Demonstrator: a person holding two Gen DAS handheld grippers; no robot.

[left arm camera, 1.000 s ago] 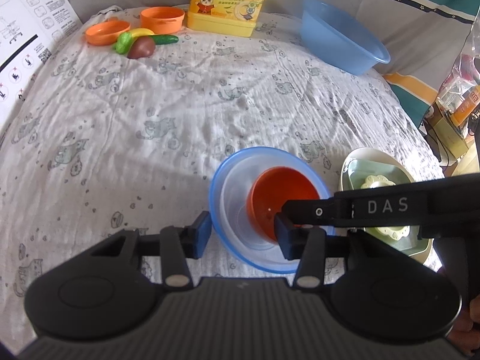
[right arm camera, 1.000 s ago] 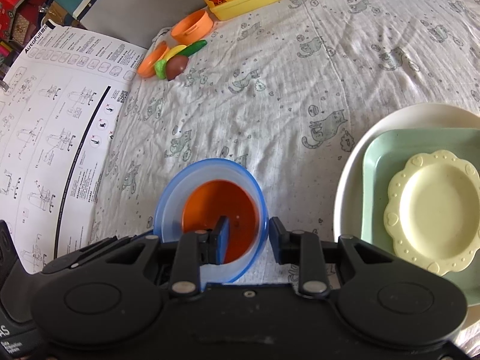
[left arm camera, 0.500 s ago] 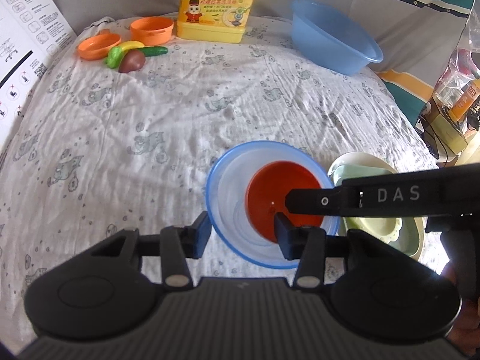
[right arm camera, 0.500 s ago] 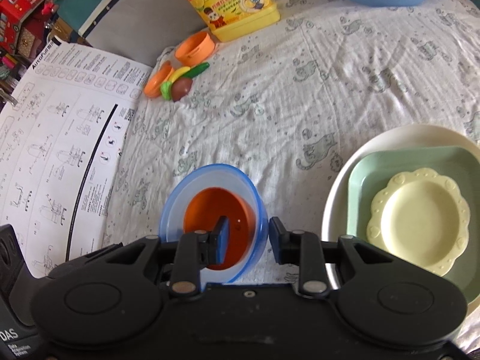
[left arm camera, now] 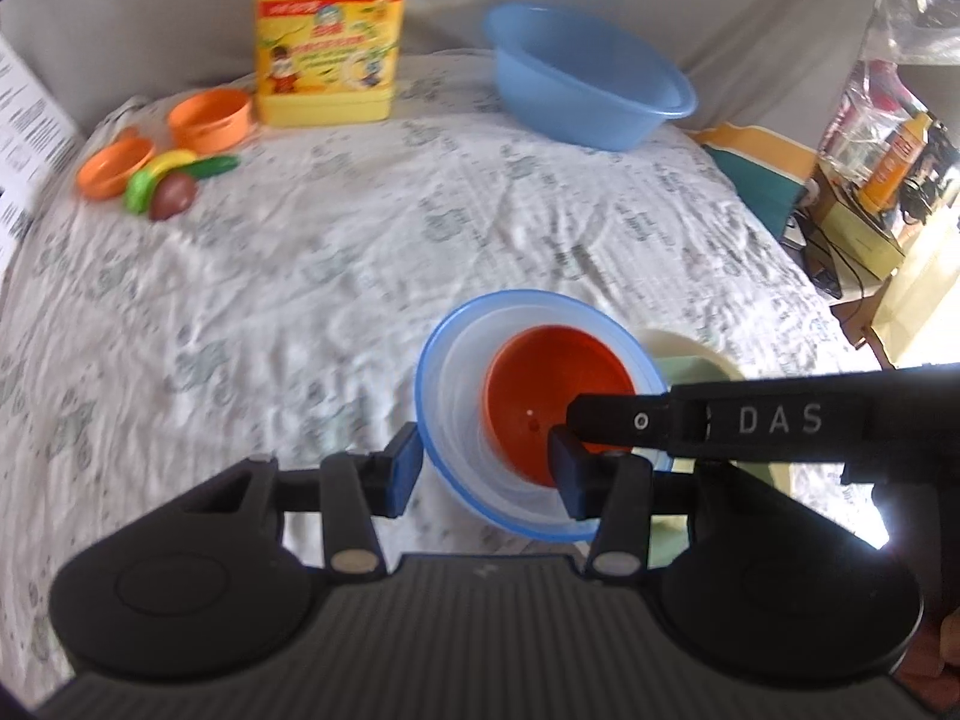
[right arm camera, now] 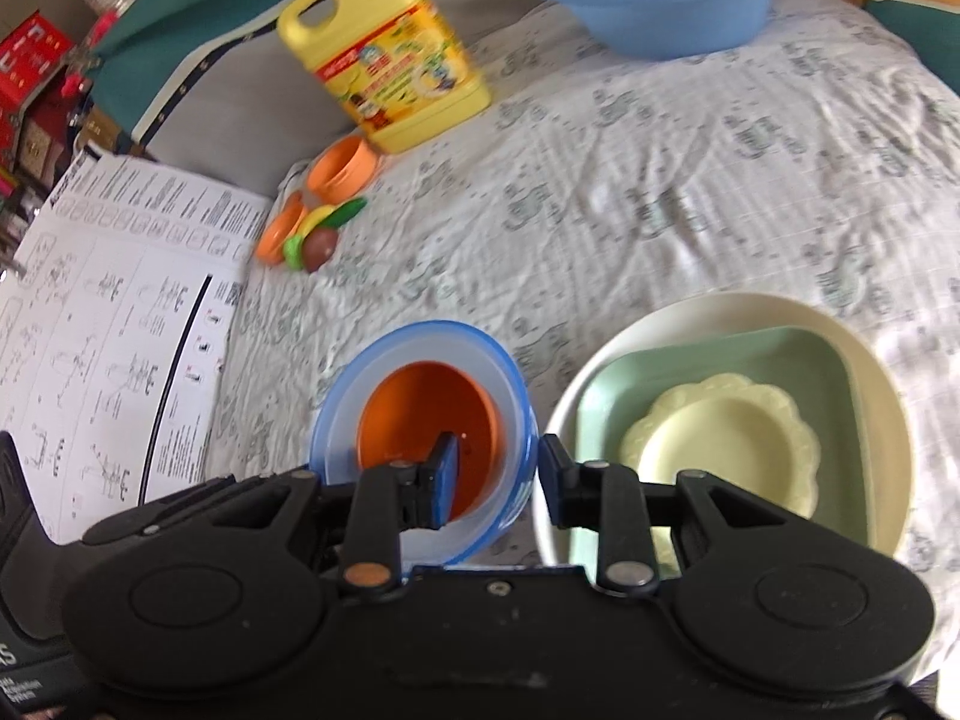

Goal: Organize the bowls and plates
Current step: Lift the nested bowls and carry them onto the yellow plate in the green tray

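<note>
Looking through my left wrist camera, I count one clear bowl with a blue rim and one orange bowl nested inside it; my left gripper straddles the near rim, one pad outside the wall and the other inside against the orange bowl, so it is clamped on the nested pair at a middling width. My right gripper reaches in from the right as a black bar lettered DAS and covers part of the plates behind it, so I cannot count them here. Farther back on the patterned cloth I see one blue basin, one yellow detergent jug, two small orange cups and a little heap of toy food. Through the right wrist camera, the right gripper pinches the right side of the same rim, one pad inside on the orange bowl, the other outside, narrow. Just beside it lies a stack of three plates: a cream round plate, a green square plate on it, and a scalloped yellow plate on top; my gripper body hides their near edge. One printed sheet lies at the left.
</note>
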